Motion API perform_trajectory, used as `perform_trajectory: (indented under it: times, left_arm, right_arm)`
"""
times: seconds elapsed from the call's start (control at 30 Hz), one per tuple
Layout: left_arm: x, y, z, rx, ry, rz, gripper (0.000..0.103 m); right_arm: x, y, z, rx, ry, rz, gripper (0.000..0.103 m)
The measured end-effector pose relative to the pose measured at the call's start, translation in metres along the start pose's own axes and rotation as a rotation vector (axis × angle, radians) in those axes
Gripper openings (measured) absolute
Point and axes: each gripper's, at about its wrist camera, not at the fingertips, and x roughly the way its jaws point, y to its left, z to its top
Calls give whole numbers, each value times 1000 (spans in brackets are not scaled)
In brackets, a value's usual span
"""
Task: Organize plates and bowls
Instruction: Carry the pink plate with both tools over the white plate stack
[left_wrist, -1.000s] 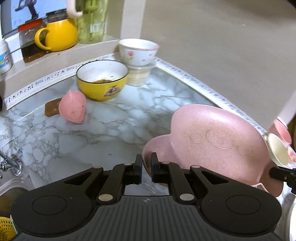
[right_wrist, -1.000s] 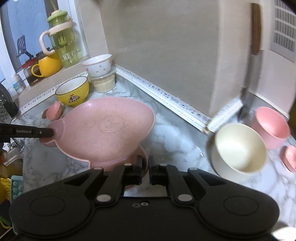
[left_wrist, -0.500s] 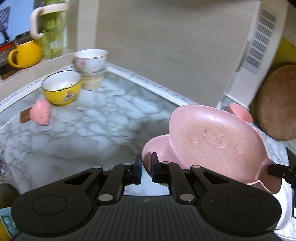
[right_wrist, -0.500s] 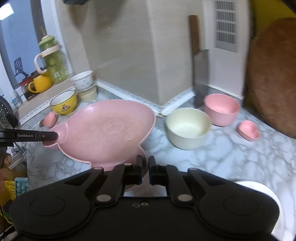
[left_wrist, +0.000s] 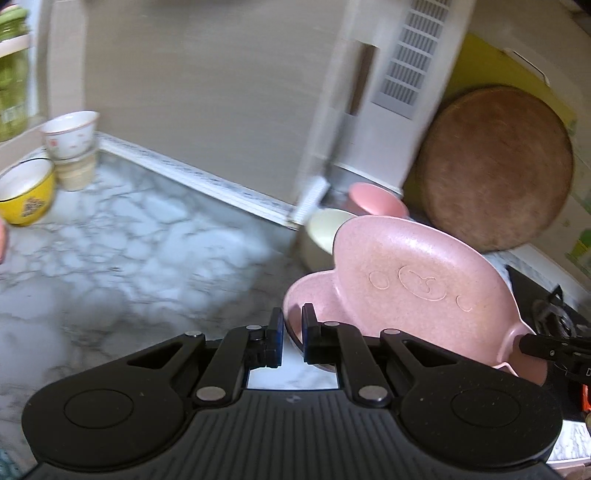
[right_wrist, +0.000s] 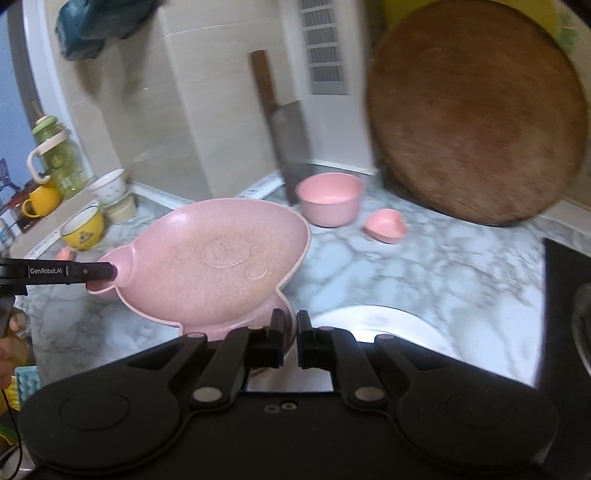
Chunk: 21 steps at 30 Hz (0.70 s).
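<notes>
A pink bear-shaped plate is held in the air between both grippers, above the marble counter. My left gripper is shut on one ear of the plate; in the right wrist view it shows at the plate's left ear. My right gripper is shut on the other ear; in the left wrist view it shows at the plate's right. A pink bowl and a small pink heart dish stand behind. A cream bowl sits partly hidden behind the plate.
A round wooden board leans on the wall at the right, a cleaver beside it. A white plate lies below my right gripper. A yellow bowl, a floral bowl and a black stove border the counter.
Both grippers have swung to the right with the pink plate between them. The yellow bowl has slid to the left edge; the wooden board, stove and white plate have come into view.
</notes>
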Motion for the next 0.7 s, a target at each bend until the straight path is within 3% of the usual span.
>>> perform_trajectory:
  times: [0.27,0.7]
  left_arm:
    - [17,-53,-13,47,38,-43,8]
    - [29,-100,-52,92,98,-70,9]
  right_arm:
    - [-20,-49,-19,33,20,-40,7]
    - [-38,-102,-58,91,65,-45,7]
